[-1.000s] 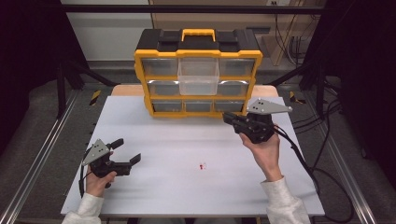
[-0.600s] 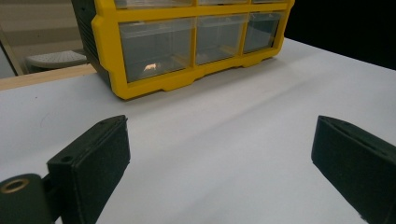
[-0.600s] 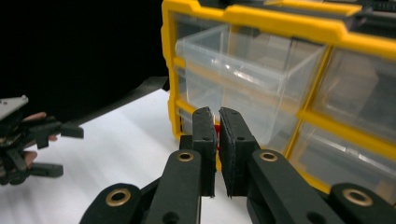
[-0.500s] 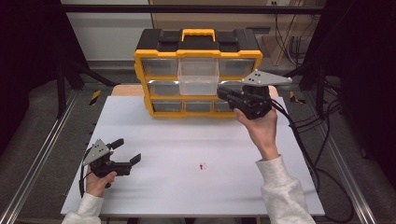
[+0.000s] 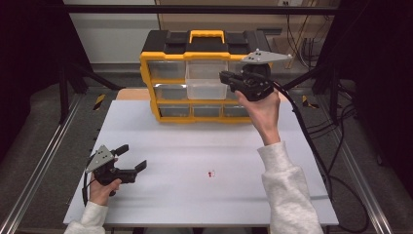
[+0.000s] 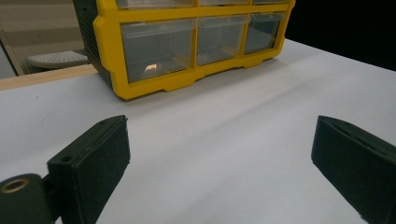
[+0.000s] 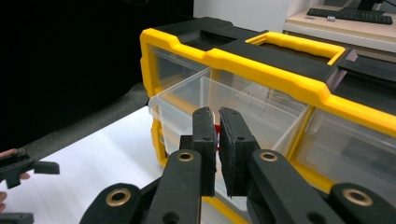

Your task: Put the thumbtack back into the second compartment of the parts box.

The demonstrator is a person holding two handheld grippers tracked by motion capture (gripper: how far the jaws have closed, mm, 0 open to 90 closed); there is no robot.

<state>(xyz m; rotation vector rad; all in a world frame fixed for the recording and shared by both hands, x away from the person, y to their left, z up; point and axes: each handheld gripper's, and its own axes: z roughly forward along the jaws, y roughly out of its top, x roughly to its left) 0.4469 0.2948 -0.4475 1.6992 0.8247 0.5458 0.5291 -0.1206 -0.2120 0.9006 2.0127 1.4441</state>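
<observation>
A yellow and black organizer [image 5: 160, 63] with clear drawers stands at the back of the white table [image 5: 195, 146]. Its top middle drawer [image 5: 202, 80] is pulled out. My right gripper [image 5: 225, 77] hangs high beside that drawer's right front corner. In the right gripper view the jaws of the right gripper [image 7: 217, 114] are shut on a small red piece [image 7: 216, 135], just before the open drawer [image 7: 187, 100]. My left gripper [image 5: 131, 158] rests open near the table's front left. Its jaws [image 6: 219, 154] stand wide apart over bare table, facing the organizer [image 6: 187, 46].
Another small red piece [image 5: 211, 173] lies on the table in front of the middle. Something orange [image 6: 150, 68] shows inside a bottom drawer. The right gripper's cable [image 5: 311, 146] trails off the table's right edge. Metal rails run along both sides.
My right gripper has risen from beside the organizer's lower right and moved left to the front of the pulled-out top drawer. The left gripper has stayed put.
</observation>
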